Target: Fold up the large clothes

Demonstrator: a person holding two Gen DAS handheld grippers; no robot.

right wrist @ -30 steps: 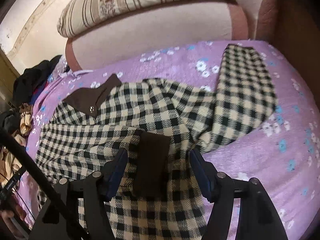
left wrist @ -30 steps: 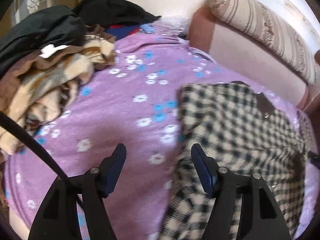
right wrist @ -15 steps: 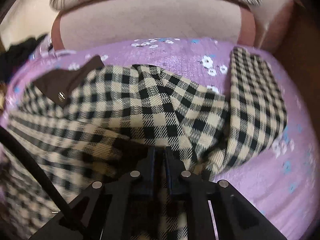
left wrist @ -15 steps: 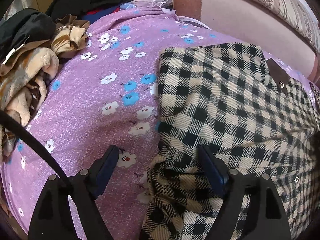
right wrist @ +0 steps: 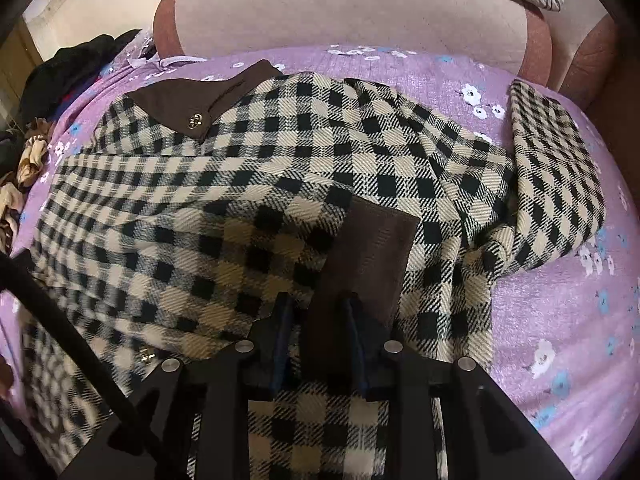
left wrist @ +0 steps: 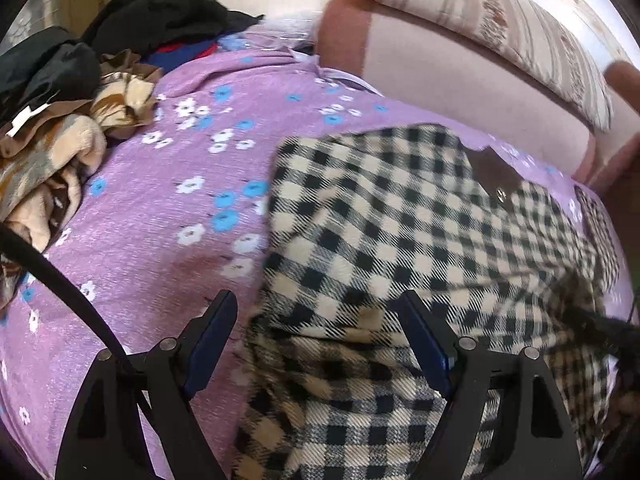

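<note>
A black-and-cream checked coat [left wrist: 400, 220] lies spread on the purple flowered cover [left wrist: 160, 240]. My left gripper [left wrist: 320, 340] hangs open and wide over the coat's left edge, with a rumpled fold of the cloth between its fingers; the pads stand clear of it. In the right wrist view the coat [right wrist: 280, 160] shows its brown collar [right wrist: 180, 100], one sleeve [right wrist: 556, 180] folded out to the right, and a brown patch [right wrist: 372, 248]. My right gripper [right wrist: 320, 328] is low over that patch. Its jaws are narrow and opening, with the brown cloth between them.
A heap of tan and brown clothes [left wrist: 52, 160] and dark garments [left wrist: 160, 16] lie at the left end of the cover. The pink sofa back [left wrist: 440, 60] with a striped cushion [left wrist: 500, 28] runs behind. Bare purple cover [right wrist: 560, 320] shows to the coat's right.
My left gripper shifted right onto the coat's edge and its jaws widened. My right gripper came down, shut on the cloth by the brown patch, and has now parted a little.
</note>
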